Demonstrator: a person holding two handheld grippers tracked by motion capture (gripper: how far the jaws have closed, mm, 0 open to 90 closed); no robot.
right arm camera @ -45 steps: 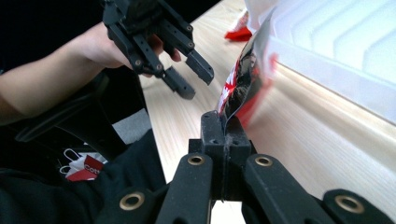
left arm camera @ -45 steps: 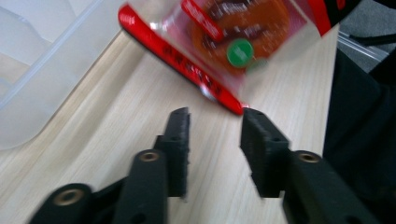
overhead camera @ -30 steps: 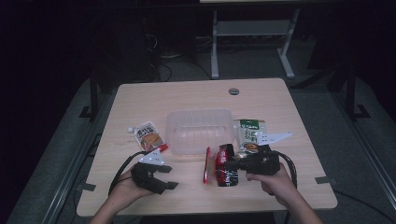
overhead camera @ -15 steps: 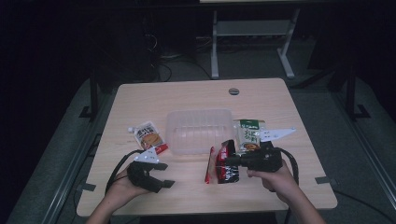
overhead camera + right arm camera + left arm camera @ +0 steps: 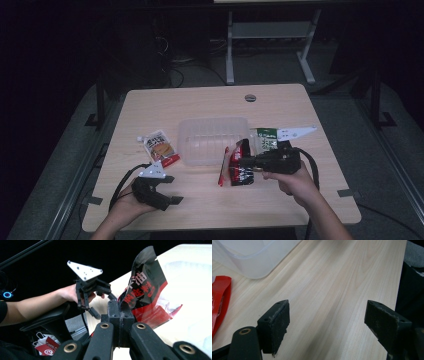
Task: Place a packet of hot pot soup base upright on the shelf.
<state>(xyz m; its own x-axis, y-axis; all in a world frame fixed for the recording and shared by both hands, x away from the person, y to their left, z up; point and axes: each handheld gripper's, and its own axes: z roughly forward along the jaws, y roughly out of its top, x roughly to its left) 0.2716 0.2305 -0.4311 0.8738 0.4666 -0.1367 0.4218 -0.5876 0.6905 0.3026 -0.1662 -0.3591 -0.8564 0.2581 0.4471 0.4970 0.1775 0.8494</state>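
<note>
- Our right gripper [image 5: 248, 162] has its jaws clamped flat together on the edge of a red and black snack packet [image 5: 242, 162], which sits at the middle of the high view, lifted just off the bench [image 5: 200, 100] and close to the lower right corner of the clear plastic tub [image 5: 212, 139].
- In the right gripper view the packet [image 5: 146, 293] stands up from the closed jaws and leans to the right of the frame, so we keep the pinch firm; the film looks slippery and crinkled.
- We judge the step in hand to be carrying the packet over the tub's near wall, so we lift it until its hanging lower edge clears the rim before we move it toward the upper part of the frame.
- We let go only once the packet hangs inside the tub, not over the wall.
- A red pen-like stick [image 5: 222, 167] lies just left of the packet; we avoid dragging it along.
- Our left gripper [image 5: 170, 190], in the lower left of the high view, has just been opening its jaws; they stand wide with only bare bench between them.
- A red-edged pouch [image 5: 158, 146] lies above it, near the tub's left wall, the likely next pick.
</note>
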